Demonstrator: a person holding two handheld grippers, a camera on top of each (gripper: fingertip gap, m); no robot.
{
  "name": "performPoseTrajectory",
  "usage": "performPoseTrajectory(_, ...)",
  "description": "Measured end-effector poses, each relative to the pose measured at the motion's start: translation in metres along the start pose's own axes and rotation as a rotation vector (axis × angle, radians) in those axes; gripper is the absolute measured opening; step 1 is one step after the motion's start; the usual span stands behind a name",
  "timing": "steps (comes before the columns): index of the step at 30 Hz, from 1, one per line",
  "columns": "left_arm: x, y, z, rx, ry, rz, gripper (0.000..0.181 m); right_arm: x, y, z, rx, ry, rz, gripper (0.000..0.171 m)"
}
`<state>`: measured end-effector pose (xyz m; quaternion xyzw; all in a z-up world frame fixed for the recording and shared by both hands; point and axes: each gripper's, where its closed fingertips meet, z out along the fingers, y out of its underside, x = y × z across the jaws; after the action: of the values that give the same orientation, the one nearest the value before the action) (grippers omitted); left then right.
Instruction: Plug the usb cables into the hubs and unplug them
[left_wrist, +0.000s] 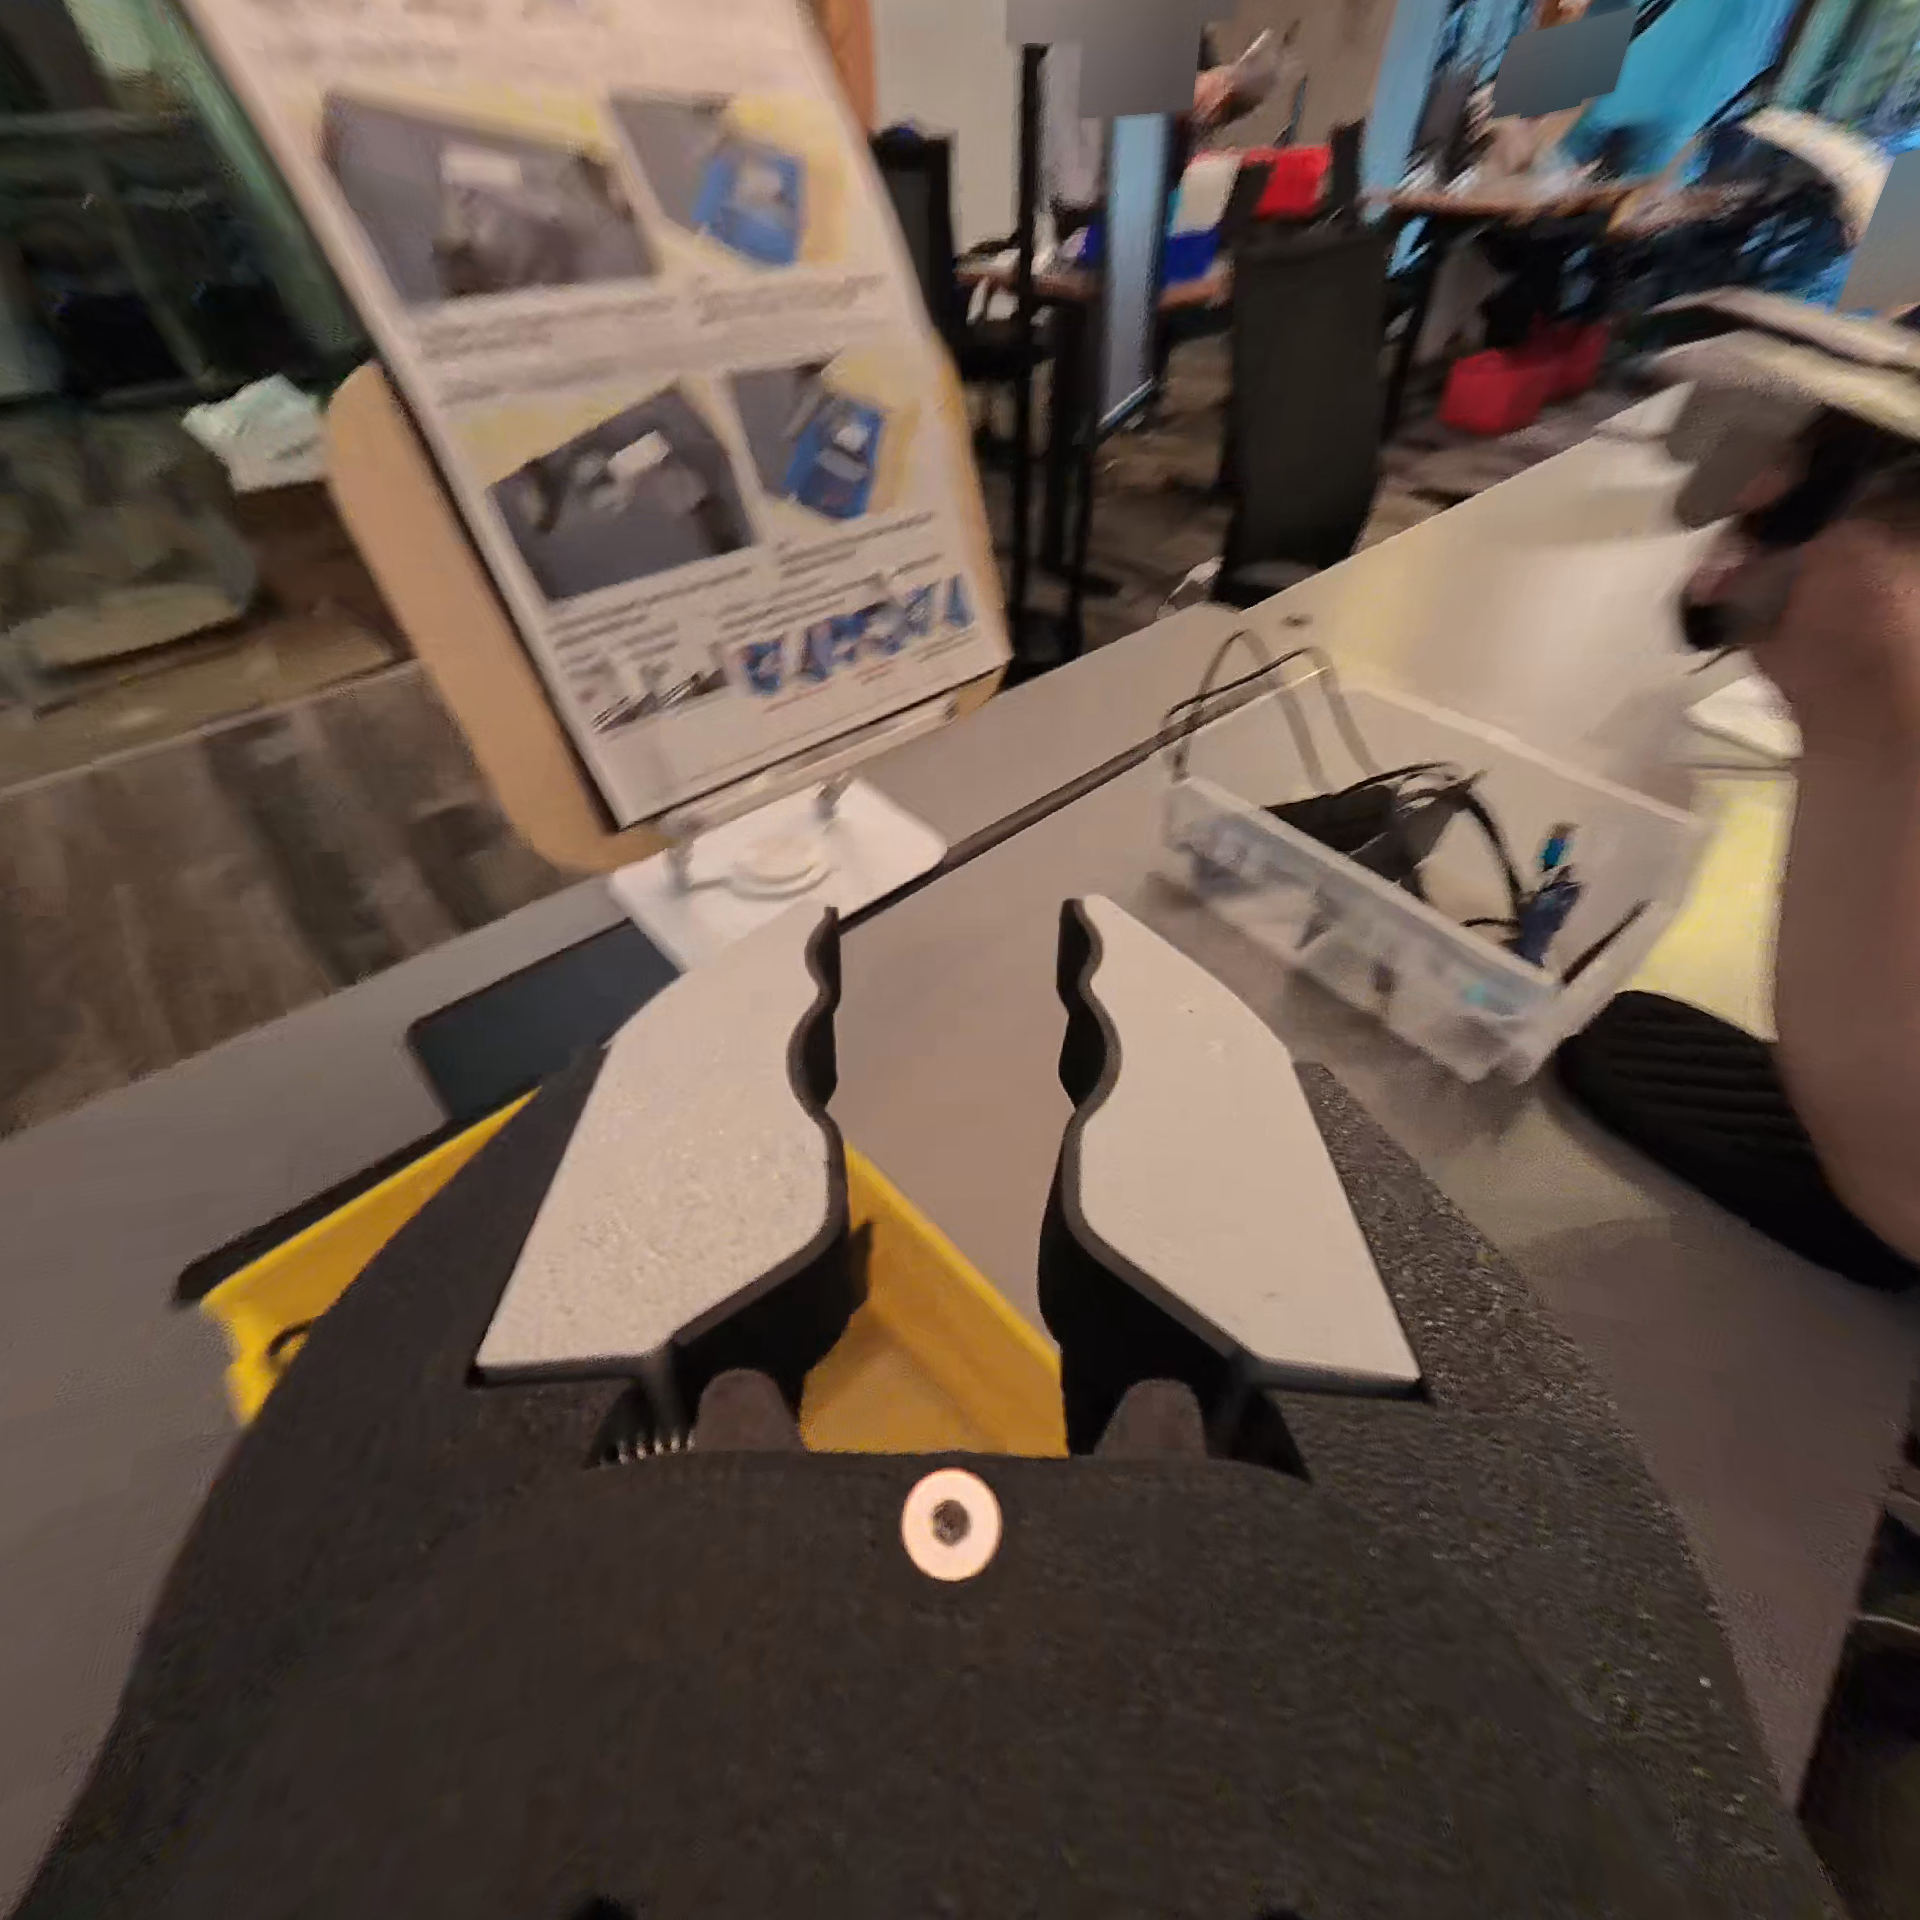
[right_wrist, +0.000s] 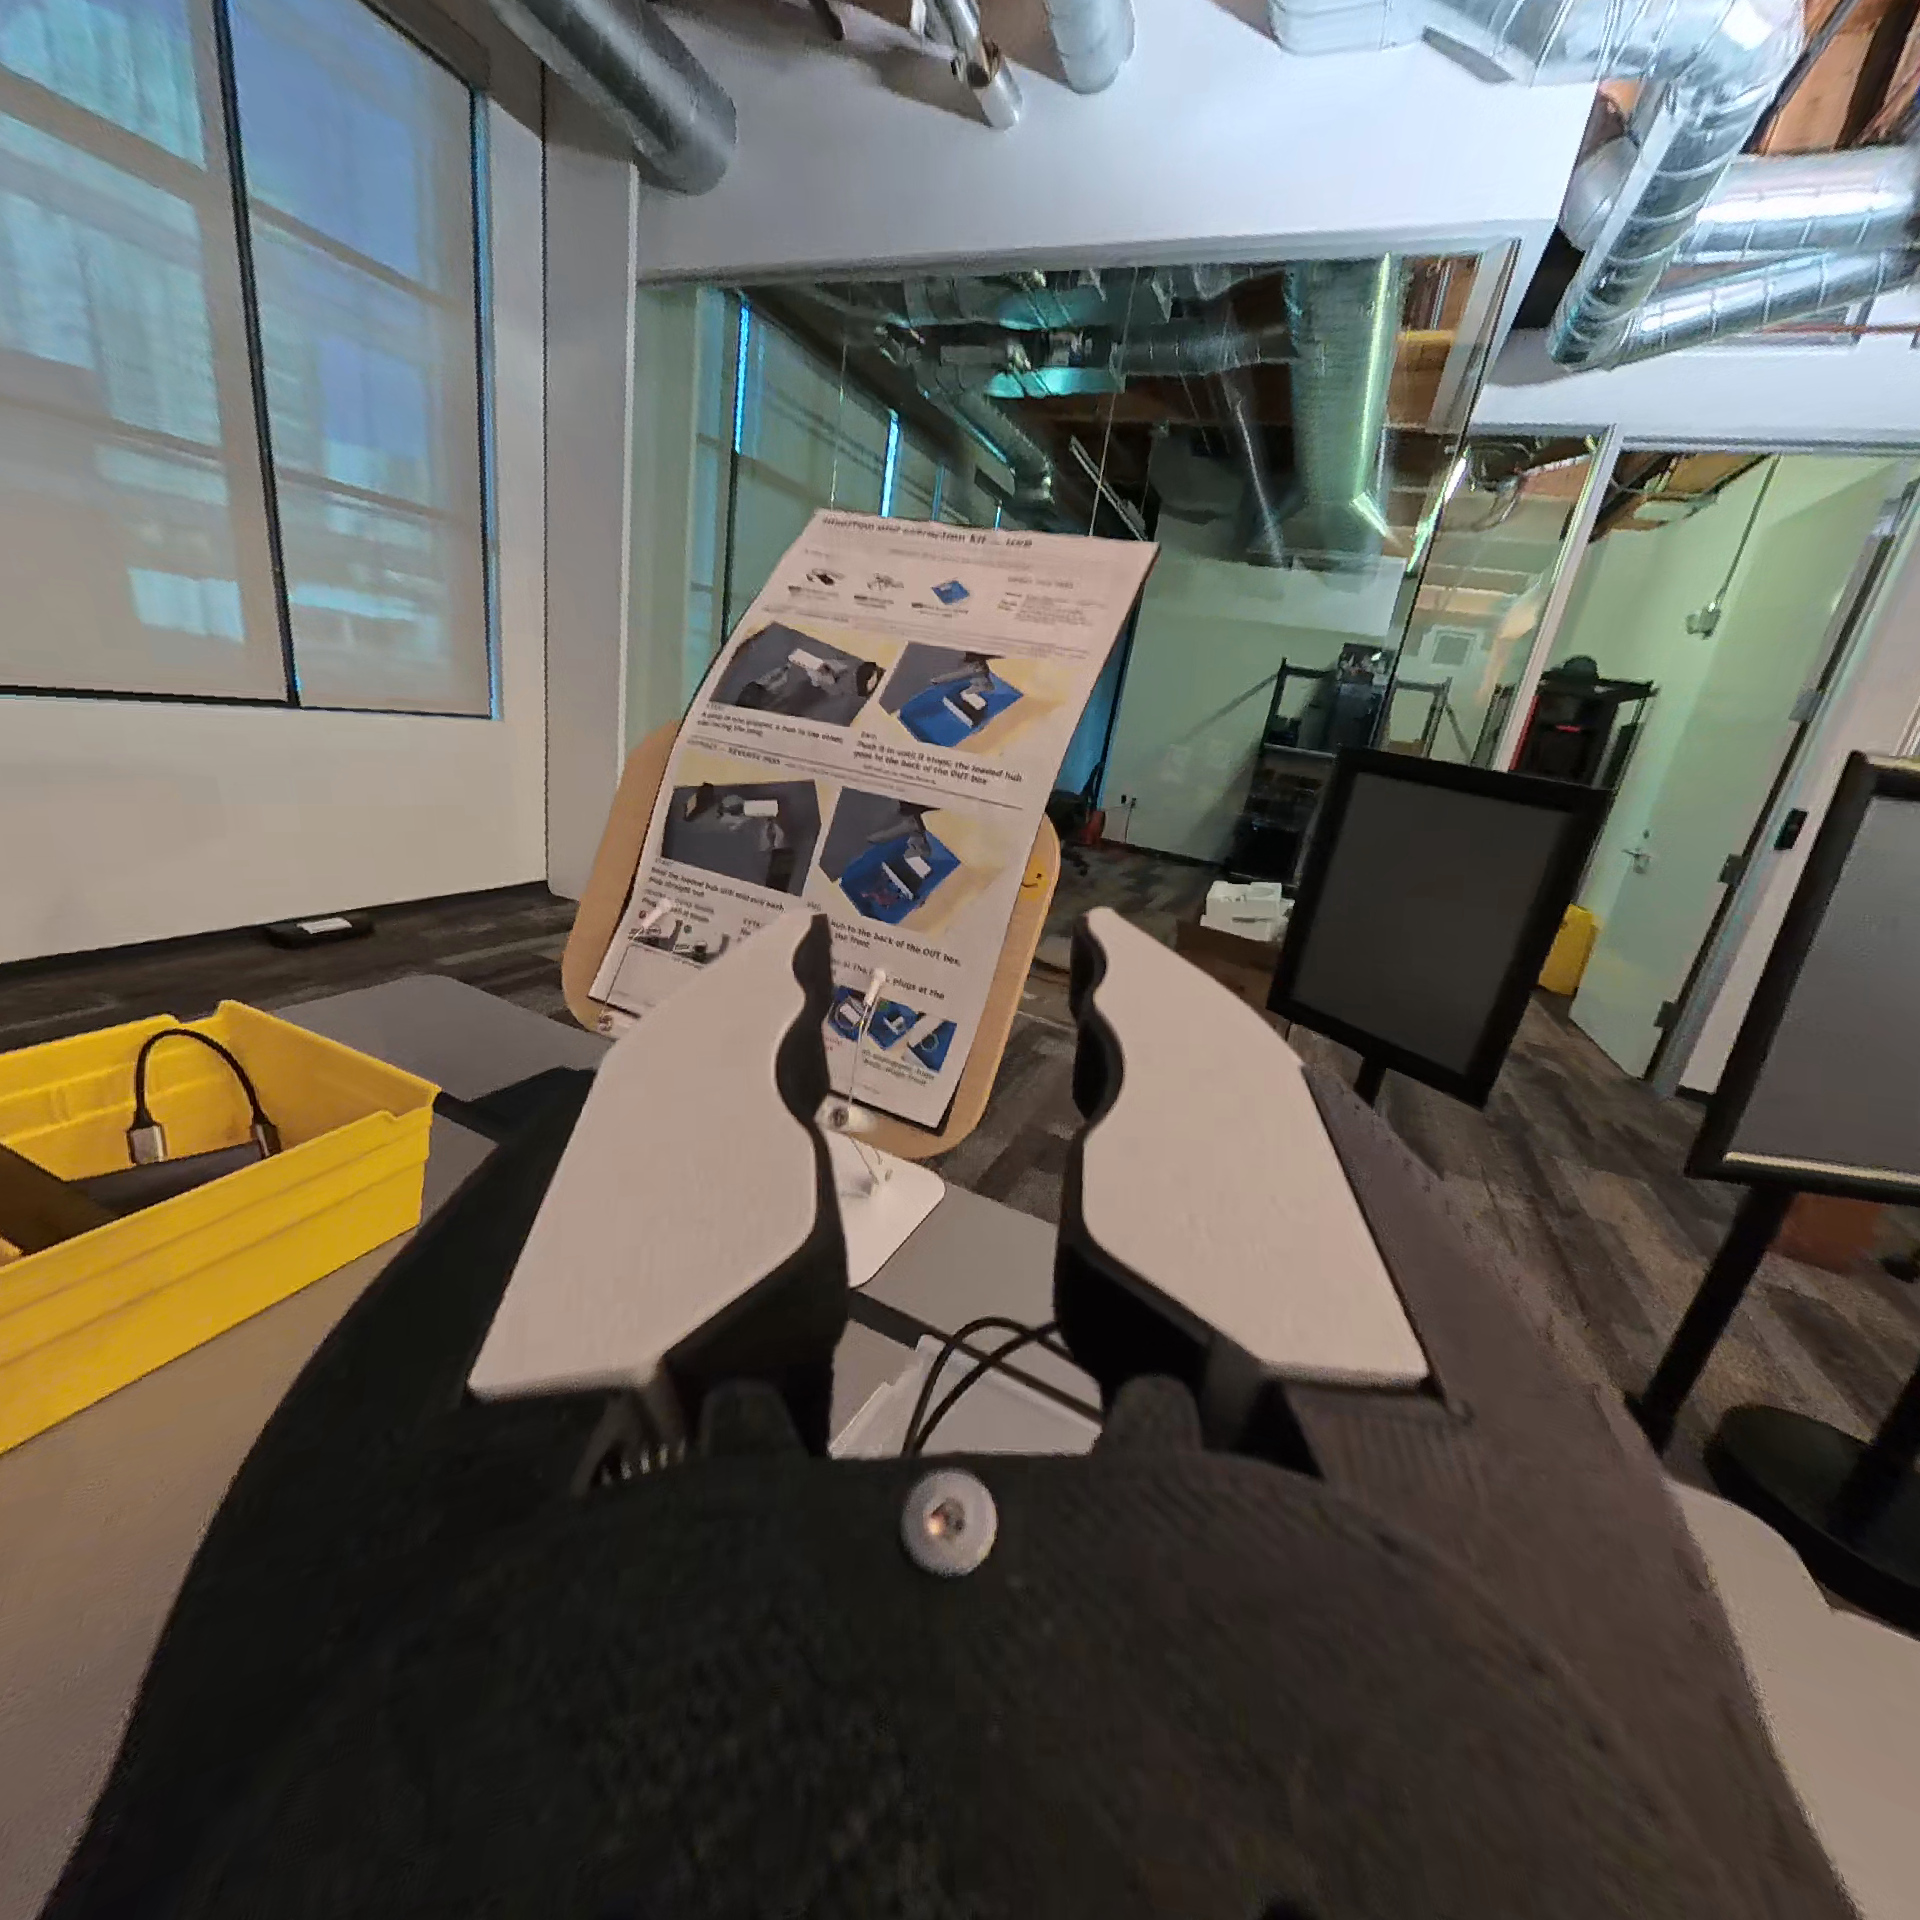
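Above the grey table, left gripper and right gripper are held apart-jawed, empty. Cables are kept in clear bin; hub in yellow bin.

USB cables in a clear bin, one hub in a yellow bin

The USB cables are black and thin, lying tangled inside a clear plastic bin on the grey table; some have blue plug ends, and a few loops rise over the far rim of the bin. The picture is blurred there, so I cannot count them. In the right wrist view a dark grey hub lies flat in a yellow bin, and its own short black cable arches up and comes back down to a metal-coloured plug resting beside the hub.
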<state>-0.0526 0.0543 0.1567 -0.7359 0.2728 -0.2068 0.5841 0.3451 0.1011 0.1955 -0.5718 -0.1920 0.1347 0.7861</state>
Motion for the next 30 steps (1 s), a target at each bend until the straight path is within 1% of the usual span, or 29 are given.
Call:
performPoseTrajectory(3, -0.051, 0.024, 0.003, -0.09, -0.171, -0.03, 0.039, -0.001, -0.001, 0.002, 0.014, 0.034, -0.063, 0.044)
performPoseTrajectory(5, -0.079, 0.049, 0.007, -0.133, -0.278, -0.054, 0.036, -0.004, 0.003, 0.004, -0.001, 0.029, -0.084, 0.044)
performPoseTrajectory(6, -0.091, 0.064, 0.011, -0.18, -0.311, -0.068, 0.034, -0.005, 0.007, 0.006, -0.014, 0.025, -0.083, 0.044)
performPoseTrajectory(9, -0.135, 0.114, 0.011, -0.396, -0.458, -0.129, 0.031, -0.008, 0.017, 0.012, -0.044, 0.021, -0.08, 0.044)
performPoseTrajectory(11, -0.155, 0.136, 0.011, -0.464, -0.514, -0.141, 0.028, -0.012, 0.024, 0.016, -0.072, 0.005, -0.09, 0.044)
performPoseTrajectory(15, -0.17, 0.16, 0.018, -0.527, -0.548, -0.222, 0.026, -0.015, 0.03, 0.021, -0.102, 0.006, -0.126, 0.044)
performPoseTrajectory(18, -0.179, 0.177, 0.022, -0.582, -0.609, -0.273, 0.026, -0.017, 0.034, 0.023, -0.118, -0.006, -0.134, 0.044)
performPoseTrajectory(22, -0.188, 0.192, 0.033, -0.594, -0.635, -0.35, 0.026, -0.018, 0.035, 0.023, -0.129, -0.015, -0.142, 0.045)
performPoseTrajectory(26, -0.195, 0.207, 0.032, -0.668, -0.698, -0.375, 0.026, -0.018, 0.035, 0.022, -0.134, -0.028, -0.133, 0.045)
performPoseTrajectory(29, -0.197, 0.212, 0.04, -0.66, -0.675, -0.436, 0.026, -0.018, 0.035, 0.022, -0.13, -0.034, -0.125, 0.045)
performPoseTrajectory(30, -0.198, 0.216, 0.041, -0.676, -0.685, -0.454, 0.023, -0.018, 0.036, 0.022, -0.133, -0.035, -0.125, 0.045)
